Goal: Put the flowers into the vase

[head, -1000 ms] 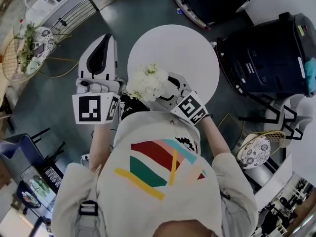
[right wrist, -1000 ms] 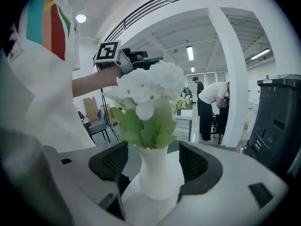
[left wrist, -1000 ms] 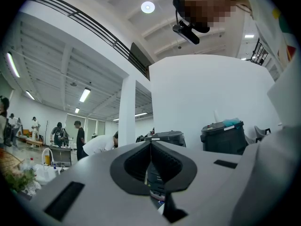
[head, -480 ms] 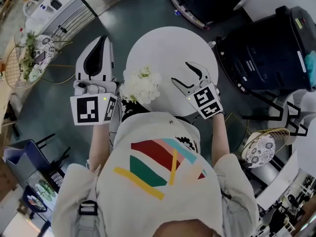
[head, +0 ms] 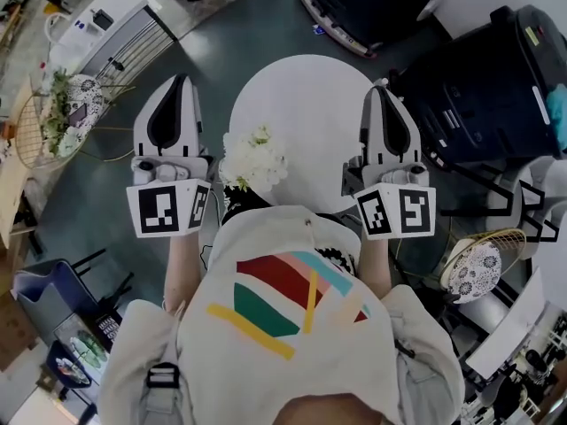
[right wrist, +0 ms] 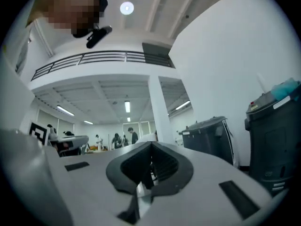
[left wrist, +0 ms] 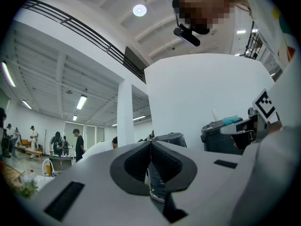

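Since a second ago the right tongs (head: 381,88) have left the bunch of white flowers (head: 254,159) and come to the right edge of the round white desk (head: 310,104), where they now point away from the person; their jaws, apart half a second ago, have just been closing and now meet tip to tip with nothing between them, as the right gripper view confirms; the flowers have kept their place at the near edge of the desk, on its left half.

Left of the desk, well clear of its rim, the left tongs (head: 179,80) are held out over the dark grey floor (head: 97,193), pointing the same way as the right pair; their jaws are pressed together and empty, dark pads touching along the tip in the left gripper view; the flowers sit between the two tongs, nearer the left pair, touching neither; what the stems stand in is hidden beneath the blooms, so I cannot tell the vase from here; the far part of the desk is bare white; just beyond its right edge stands a large black wheeled bin (head: 478,96).
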